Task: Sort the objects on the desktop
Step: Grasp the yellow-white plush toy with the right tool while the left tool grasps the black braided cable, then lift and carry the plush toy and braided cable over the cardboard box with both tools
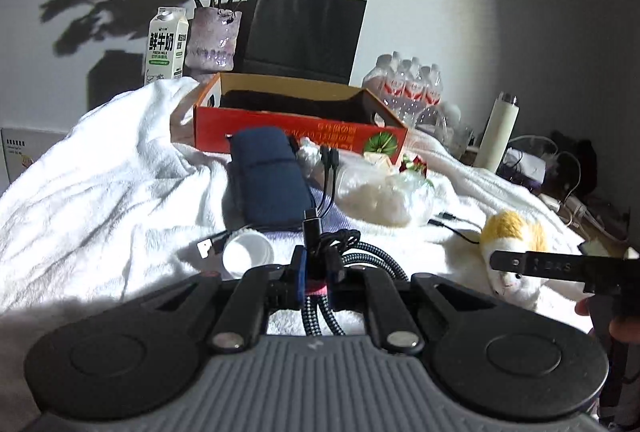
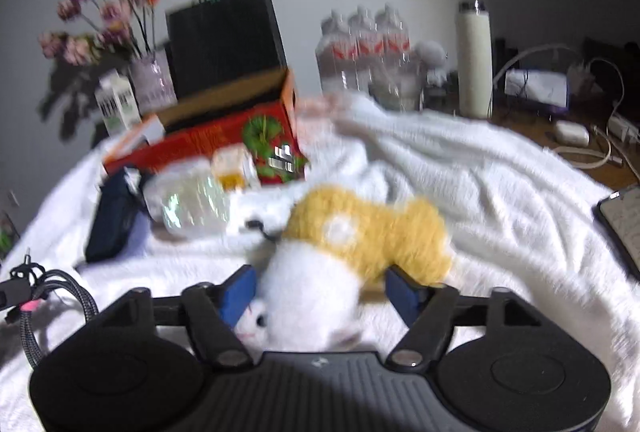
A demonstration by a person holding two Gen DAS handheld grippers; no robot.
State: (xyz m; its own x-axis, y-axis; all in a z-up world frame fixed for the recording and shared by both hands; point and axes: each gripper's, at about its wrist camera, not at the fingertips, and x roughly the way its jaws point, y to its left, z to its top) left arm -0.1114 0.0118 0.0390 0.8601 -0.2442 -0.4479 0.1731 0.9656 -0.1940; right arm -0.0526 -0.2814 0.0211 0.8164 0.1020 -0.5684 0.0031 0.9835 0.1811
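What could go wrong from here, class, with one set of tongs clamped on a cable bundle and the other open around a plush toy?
1. The left tongs pinch the bundled black braided cables at one spot; loose loops and plugs may snag the small white plastic cup and tip it.
2. The right tongs straddle the yellow-and-white plush toy, a soft, bulky thing; closing could catch only fur and slip.
3. The rumpled white towel could get caught too.
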